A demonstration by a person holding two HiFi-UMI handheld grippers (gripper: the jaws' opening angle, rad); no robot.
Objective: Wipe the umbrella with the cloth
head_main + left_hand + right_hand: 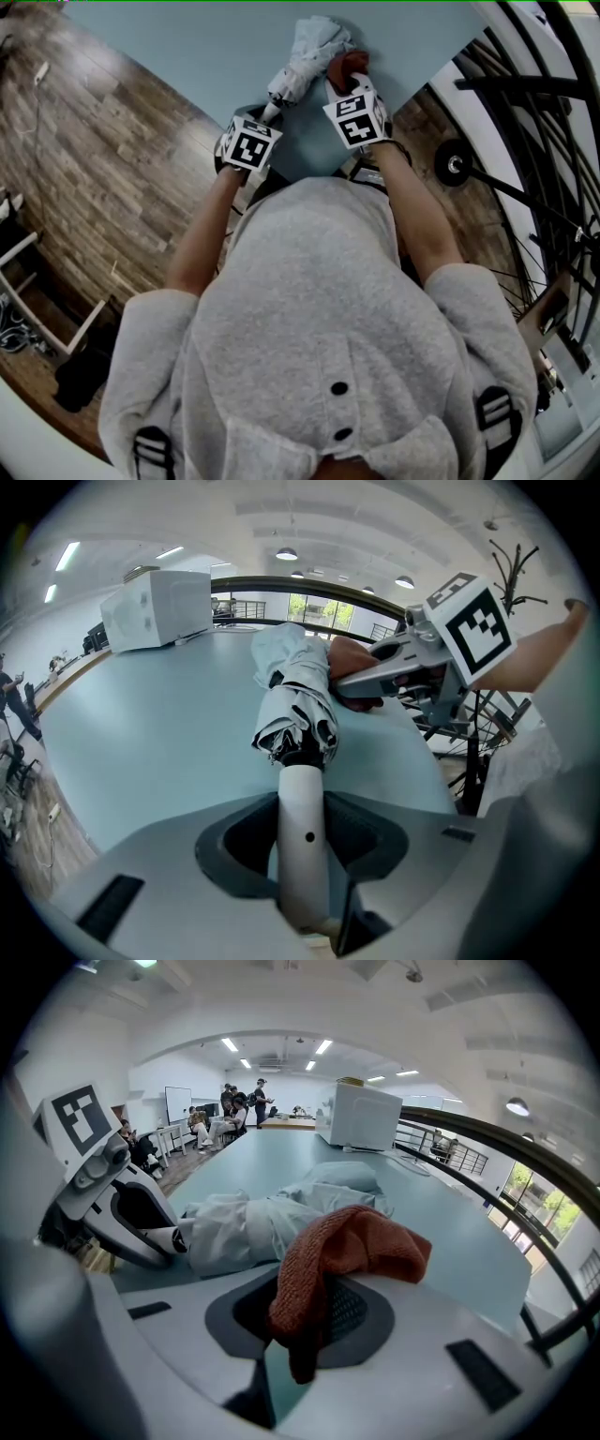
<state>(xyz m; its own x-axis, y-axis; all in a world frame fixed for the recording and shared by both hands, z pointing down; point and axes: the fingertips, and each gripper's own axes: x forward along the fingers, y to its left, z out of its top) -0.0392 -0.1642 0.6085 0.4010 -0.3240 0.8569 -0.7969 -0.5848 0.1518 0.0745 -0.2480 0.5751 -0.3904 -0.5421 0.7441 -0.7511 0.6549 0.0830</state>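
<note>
Left gripper (302, 855) clamps the white handle (302, 803) of the folded umbrella (298, 691), which lies just ahead on the table (141, 742). Right gripper (305, 1321) pinches the rust cloth (352, 1246), with the umbrella just ahead-left. Only the gripper views show the white box (361, 1115) far beyond.

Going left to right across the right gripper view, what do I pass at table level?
left gripper → folded umbrella → orange-red cloth → dark railing
</note>
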